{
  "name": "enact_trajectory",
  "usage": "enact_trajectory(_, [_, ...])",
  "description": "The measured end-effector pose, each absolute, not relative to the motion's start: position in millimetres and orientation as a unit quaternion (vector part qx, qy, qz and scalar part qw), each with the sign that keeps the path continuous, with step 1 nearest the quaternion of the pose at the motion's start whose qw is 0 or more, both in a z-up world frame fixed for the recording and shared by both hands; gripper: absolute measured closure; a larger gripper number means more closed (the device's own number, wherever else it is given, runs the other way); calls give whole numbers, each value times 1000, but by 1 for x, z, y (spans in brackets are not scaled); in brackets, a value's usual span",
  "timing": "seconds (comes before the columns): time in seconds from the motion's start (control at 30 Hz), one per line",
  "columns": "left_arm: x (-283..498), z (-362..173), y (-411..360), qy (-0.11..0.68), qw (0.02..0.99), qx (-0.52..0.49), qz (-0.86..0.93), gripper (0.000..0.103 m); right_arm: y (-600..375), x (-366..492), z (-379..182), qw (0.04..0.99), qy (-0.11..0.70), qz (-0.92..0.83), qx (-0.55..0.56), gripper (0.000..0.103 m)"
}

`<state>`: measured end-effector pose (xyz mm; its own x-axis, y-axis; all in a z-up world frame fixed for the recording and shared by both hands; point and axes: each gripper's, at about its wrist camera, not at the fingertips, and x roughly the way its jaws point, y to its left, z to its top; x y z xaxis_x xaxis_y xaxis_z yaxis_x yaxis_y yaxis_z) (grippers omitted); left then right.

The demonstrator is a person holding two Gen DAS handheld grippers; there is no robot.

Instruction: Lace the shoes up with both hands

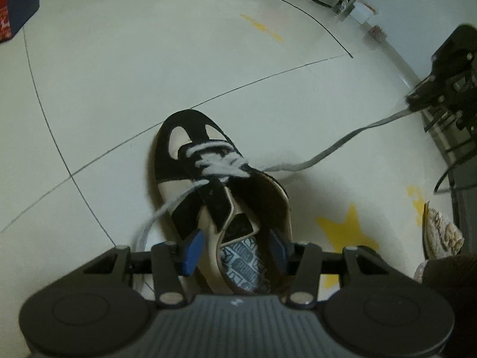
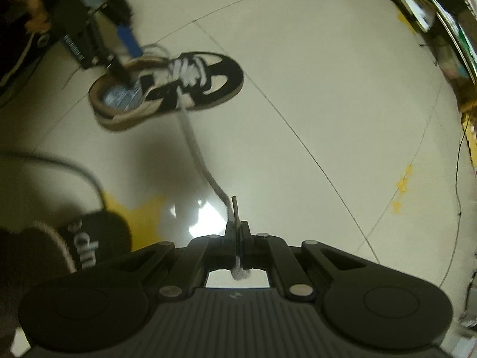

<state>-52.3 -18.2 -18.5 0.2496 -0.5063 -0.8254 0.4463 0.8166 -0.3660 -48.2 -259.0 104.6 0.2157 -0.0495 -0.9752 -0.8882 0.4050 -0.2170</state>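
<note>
A black and cream sneaker (image 1: 208,185) lies on the tiled floor, toe pointing away, white laces crossed over its front. My left gripper (image 1: 235,250) is open, its blue pads straddling the shoe's collar: one outside the left wall, one inside the opening. The sneaker also shows in the right wrist view (image 2: 167,86), with the left gripper (image 2: 119,59) pressing into its opening. My right gripper (image 2: 237,232) is shut on the white lace end (image 2: 205,173), which runs taut from the shoe. The other lace end (image 1: 158,217) hangs loose on the shoe's left.
Pale floor tiles with yellow star stickers (image 1: 345,229). A thin black cable (image 1: 298,9) crosses the far floor. A dark shoe with white lettering (image 2: 89,244) sits at the lower left of the right wrist view. Shelves with clutter (image 2: 441,29) stand at the right.
</note>
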Motion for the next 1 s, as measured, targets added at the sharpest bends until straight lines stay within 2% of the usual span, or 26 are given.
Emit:
enact_trajectory(0.2, [-56, -19, -22, 528, 793, 2, -304, 54, -263, -54, 133, 605, 535, 316, -498, 100])
enact_trajectory(0.53, [-57, -16, -14, 520, 800, -1, -301, 54, -257, -52, 162, 597, 521, 307, -528, 100])
enact_trajectory(1.0, [-60, -15, 0, 517, 806, -14, -288, 54, -212, -55, 109, 646, 497, 354, -458, 100])
